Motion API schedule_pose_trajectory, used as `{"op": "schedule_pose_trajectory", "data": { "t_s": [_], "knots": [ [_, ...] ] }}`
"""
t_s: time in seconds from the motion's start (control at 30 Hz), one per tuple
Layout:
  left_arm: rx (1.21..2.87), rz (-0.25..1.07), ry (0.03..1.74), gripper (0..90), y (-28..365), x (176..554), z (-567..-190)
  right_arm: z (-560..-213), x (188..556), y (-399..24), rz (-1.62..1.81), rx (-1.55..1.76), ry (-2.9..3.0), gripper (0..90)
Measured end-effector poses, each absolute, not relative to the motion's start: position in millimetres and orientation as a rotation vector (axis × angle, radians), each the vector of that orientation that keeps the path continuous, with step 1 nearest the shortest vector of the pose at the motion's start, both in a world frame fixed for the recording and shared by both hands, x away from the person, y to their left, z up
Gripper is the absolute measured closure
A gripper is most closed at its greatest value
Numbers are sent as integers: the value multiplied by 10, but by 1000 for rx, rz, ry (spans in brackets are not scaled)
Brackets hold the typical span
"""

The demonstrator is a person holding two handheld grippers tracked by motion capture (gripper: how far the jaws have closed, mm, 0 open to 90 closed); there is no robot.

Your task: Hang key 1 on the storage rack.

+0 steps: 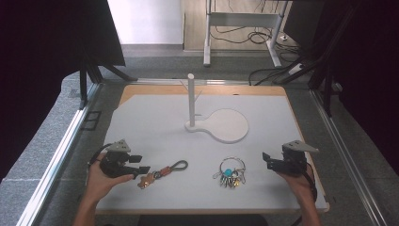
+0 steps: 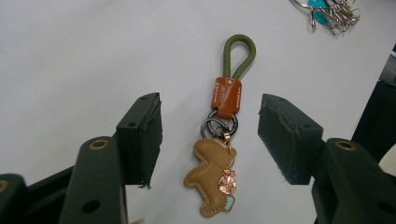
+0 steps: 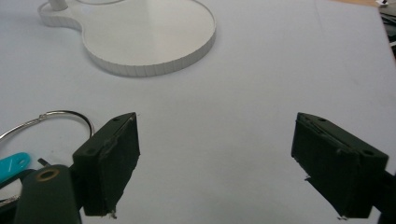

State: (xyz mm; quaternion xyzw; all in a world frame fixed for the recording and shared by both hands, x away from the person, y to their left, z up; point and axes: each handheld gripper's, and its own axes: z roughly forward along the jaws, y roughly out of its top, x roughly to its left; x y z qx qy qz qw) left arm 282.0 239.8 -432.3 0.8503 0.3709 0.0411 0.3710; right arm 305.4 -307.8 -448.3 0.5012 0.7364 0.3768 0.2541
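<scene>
White table [image 1: 155, 117]: keychain's [image 2: 223, 140] orange tab lettering seems unreadable.

Two keychains lie on the white board: one leather keychain [image 1: 160, 173] with a green cord loop and a tan animal-shaped charm, and one bunch of keys [image 1: 230, 172] on a metal ring. One white stand [image 1: 217, 123] with a single upright post sits farther back. Two grippers, the left gripper [image 1: 139, 164] and the right gripper [image 1: 266, 159], flank them.
</scene>
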Motion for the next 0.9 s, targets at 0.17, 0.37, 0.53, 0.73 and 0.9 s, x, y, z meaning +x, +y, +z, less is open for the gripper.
{"op": "schedule_pose_trajectory", "data": {
  "t_s": [0.17, 0.37, 0.53, 0.73, 0.9],
  "knots": [
    [2201, 115, 963, 402, 2398, 2823, -4333, -4476, 3028, -3119, 1055, 1382, 1987, 215],
    [2207, 111, 968, 403, 2397, 2828, -4329, -4476, 3021, -3151, 1097, 1372, 2012, 259],
    [2232, 142, 997, 403, 2385, 2831, -4292, -4500, 3040, -3188, 1133, 1367, 2040, 308],
    [2228, 131, 976, 403, 2352, 2845, -4210, -4519, 3053, -3243, 1148, 1393, 2045, 307],
    [2236, 103, 953, 399, 2283, 2866, -4089, -4469, 3042, -3291, 1170, 1391, 2027, 317]
  ]
}}
